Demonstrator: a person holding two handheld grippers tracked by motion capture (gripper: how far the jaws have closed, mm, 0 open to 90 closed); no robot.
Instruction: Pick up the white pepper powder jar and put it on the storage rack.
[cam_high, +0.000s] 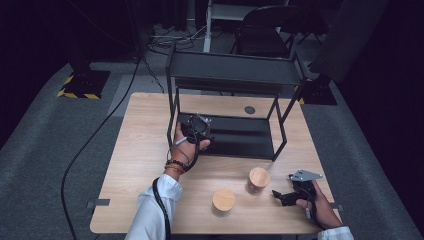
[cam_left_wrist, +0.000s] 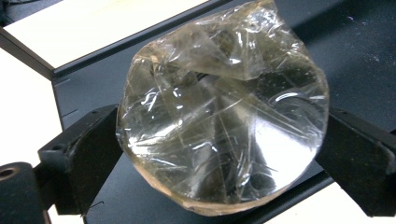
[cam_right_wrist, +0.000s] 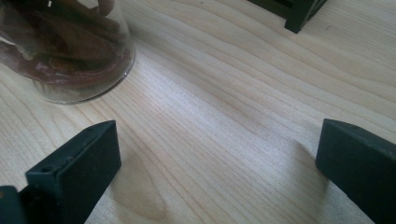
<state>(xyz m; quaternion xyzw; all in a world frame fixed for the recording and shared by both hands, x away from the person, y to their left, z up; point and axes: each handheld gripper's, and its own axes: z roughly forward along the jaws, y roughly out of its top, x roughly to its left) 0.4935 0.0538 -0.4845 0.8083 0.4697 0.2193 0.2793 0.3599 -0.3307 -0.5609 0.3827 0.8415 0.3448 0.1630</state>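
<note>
My left gripper is shut on a round clear jar covered in crinkled plastic film, with one jaw on each side of it. It holds the jar over the left end of the lower shelf of a black metal rack. My right gripper stands open low over bare wood at the front right. Two jars with wooden lids stand on the table: one just left of the right gripper, the other nearer the front edge.
In the right gripper view a glass jar with brown contents stands ahead to the left, and a rack leg is at the top right. The rack's upright posts frame the lower shelf. A chair stands behind the table.
</note>
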